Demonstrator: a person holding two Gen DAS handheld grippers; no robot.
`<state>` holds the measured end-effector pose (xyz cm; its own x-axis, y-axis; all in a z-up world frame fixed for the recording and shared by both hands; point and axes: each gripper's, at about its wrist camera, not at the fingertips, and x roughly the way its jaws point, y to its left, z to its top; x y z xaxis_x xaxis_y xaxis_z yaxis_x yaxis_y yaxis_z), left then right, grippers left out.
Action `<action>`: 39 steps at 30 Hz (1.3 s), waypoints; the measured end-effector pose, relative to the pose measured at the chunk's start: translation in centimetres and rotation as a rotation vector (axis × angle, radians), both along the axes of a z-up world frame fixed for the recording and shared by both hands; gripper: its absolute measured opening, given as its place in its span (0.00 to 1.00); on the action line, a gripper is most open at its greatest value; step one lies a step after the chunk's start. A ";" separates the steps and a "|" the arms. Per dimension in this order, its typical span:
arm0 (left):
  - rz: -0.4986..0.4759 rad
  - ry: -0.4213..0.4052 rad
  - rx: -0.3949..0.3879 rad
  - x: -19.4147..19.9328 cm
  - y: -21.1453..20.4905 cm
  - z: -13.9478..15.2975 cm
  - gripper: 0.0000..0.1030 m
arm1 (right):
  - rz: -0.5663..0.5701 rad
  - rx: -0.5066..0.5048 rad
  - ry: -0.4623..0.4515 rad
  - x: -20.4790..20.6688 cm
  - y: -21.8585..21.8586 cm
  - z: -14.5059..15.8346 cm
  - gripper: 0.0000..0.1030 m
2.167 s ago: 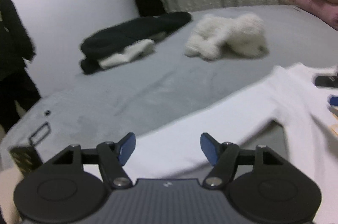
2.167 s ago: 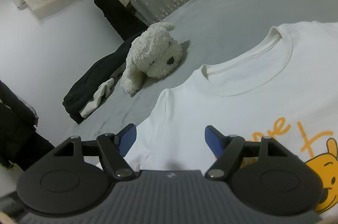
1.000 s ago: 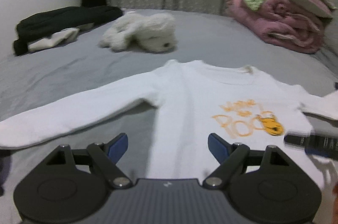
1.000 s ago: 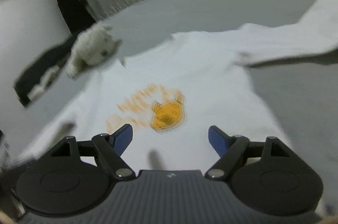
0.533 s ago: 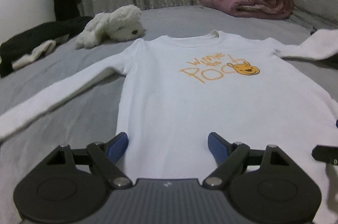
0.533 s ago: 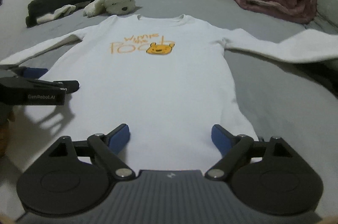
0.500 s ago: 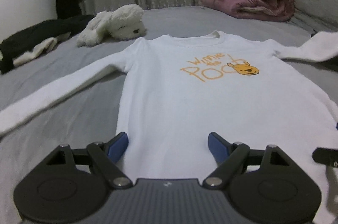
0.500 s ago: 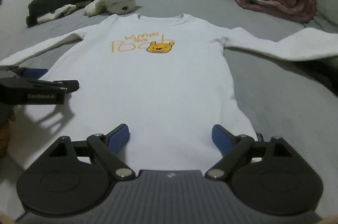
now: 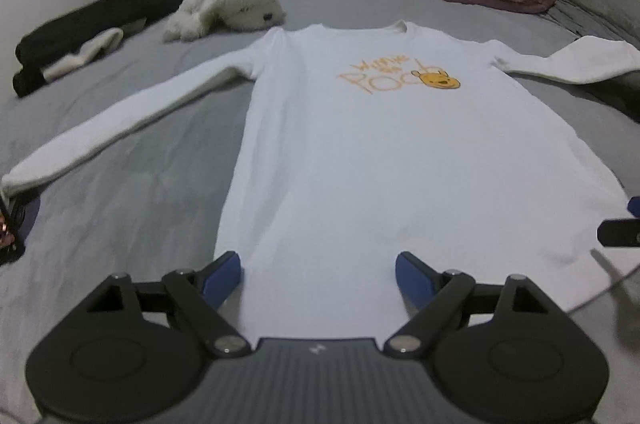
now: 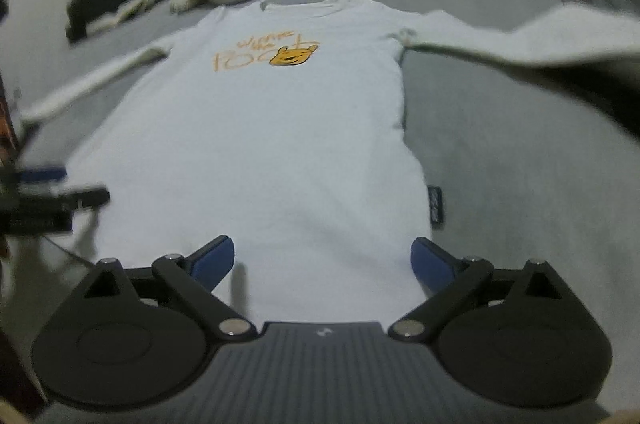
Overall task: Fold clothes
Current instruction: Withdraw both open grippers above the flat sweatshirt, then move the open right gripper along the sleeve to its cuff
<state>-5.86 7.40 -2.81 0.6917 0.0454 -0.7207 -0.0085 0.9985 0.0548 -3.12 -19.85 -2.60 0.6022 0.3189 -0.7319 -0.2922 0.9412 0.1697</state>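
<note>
Left wrist view: the left gripper (image 9: 318,274) hangs over the hem of the white sweatshirt (image 9: 360,151), spread flat mid-bed (image 9: 120,207), fingers apart, empty.

Right wrist view: the right gripper (image 10: 322,260), jaws opening, nothing between them, hovers above the sweatshirt's hem.

Your white long-sleeved shirt (image 9: 360,151) lies flat and face up on the grey bed (image 9: 120,191); its neck points away from you, hem nearest you; both sleeves stretch out sideways; an orange bear print (image 9: 400,79) with lettering sits on the chest.
</note>
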 end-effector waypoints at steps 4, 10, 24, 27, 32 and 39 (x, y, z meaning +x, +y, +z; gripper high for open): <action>0.021 0.019 -0.060 0.0 -0.3 1.3 0.85 | -0.050 -0.003 -0.001 -0.6 -1.7 0.5 0.95; 0.088 0.016 -0.212 0.4 -1.1 2.9 0.87 | -0.150 0.034 0.000 -0.3 -4.8 0.9 0.95; 0.104 -0.044 -0.259 2.5 -1.5 4.2 0.94 | -0.379 0.349 0.068 2.9 -7.1 2.4 0.97; 0.110 -0.086 -0.214 3.8 -1.5 3.5 0.94 | -0.392 0.377 0.087 3.6 -6.9 2.2 0.97; 0.102 -0.195 -0.140 5.2 -1.4 1.6 0.95 | -0.428 0.385 0.077 4.5 -7.0 2.0 0.97; 0.121 -0.164 -0.160 9.0 -0.5 0.6 0.95 | -0.498 0.339 -0.023 5.7 -7.7 1.5 0.97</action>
<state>3.12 6.89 -2.24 0.7964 0.0293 -0.6041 -0.1244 0.9854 -0.1163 2.60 -27.56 -1.12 0.7537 0.2079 -0.6235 0.1622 0.8604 0.4831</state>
